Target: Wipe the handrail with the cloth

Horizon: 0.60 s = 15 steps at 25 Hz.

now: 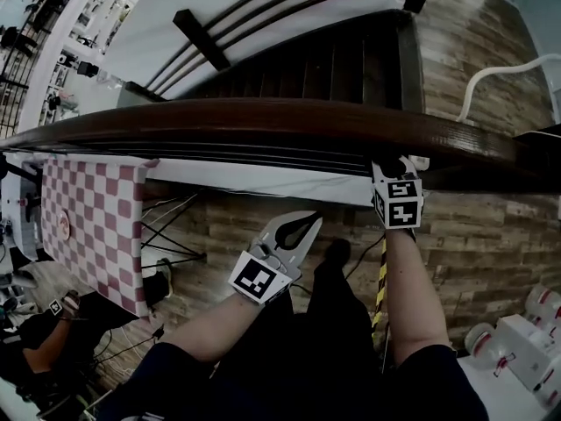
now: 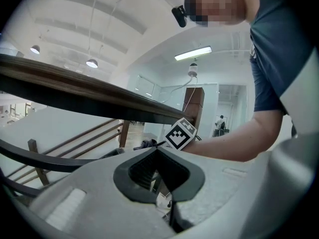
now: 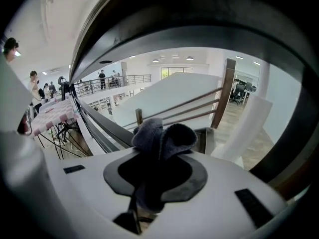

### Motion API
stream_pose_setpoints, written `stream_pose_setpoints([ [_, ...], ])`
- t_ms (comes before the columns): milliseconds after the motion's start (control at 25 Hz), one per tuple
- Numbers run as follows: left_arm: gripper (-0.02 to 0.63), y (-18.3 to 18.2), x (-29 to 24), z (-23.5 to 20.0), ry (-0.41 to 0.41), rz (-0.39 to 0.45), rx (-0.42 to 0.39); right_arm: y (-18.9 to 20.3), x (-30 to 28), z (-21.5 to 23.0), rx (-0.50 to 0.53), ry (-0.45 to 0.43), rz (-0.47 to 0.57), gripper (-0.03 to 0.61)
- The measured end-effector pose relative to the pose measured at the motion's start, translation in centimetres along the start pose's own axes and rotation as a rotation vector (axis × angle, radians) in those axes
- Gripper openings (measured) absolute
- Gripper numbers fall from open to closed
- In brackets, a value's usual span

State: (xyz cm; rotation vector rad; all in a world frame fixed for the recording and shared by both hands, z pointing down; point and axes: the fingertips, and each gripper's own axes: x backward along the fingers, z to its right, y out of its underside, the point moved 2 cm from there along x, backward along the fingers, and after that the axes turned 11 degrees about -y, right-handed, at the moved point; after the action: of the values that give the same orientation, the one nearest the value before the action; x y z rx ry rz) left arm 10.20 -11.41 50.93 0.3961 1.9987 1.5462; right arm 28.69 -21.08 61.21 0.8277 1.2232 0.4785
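The dark wooden handrail [image 1: 263, 123] runs across the head view. My right gripper [image 1: 392, 165] reaches up under its near edge, marker cube [image 1: 399, 202] facing me. In the right gripper view it [image 3: 160, 151] is shut on a bunched dark grey cloth [image 3: 162, 136], and the handrail [image 3: 149, 31] arcs close overhead. My left gripper [image 1: 298, 228] hangs lower, apart from the rail, shut with nothing in it. Its own view shows its shut jaws [image 2: 158, 151], the handrail [image 2: 75, 91] above, and the right gripper's cube [image 2: 180, 133] with a bit of cloth [image 2: 144, 144] beside it.
A wooden staircase [image 1: 316, 60] drops beyond the rail. A table with a red checked cloth [image 1: 92, 217] stands lower left, a seated person [image 1: 39, 345] beneath it. A yellow-black striped cable [image 1: 381, 288] hangs by my right arm. White equipment [image 1: 517, 340] sits at lower right.
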Motion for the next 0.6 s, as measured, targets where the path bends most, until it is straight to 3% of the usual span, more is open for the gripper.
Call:
stream_pose_setpoints([
  [280,-0.005,-2.7,1.4,2.9,0.007,0.011,-0.015,-1.5,4.3,-3.5,-0.013,-0.181,0.135,0.091],
  [600,-0.005,-6.8,10.0,3.4,0.098,0.089,-0.049,-2.6,13.5,-15.4,0.023,-0.22,0.187,0.091],
])
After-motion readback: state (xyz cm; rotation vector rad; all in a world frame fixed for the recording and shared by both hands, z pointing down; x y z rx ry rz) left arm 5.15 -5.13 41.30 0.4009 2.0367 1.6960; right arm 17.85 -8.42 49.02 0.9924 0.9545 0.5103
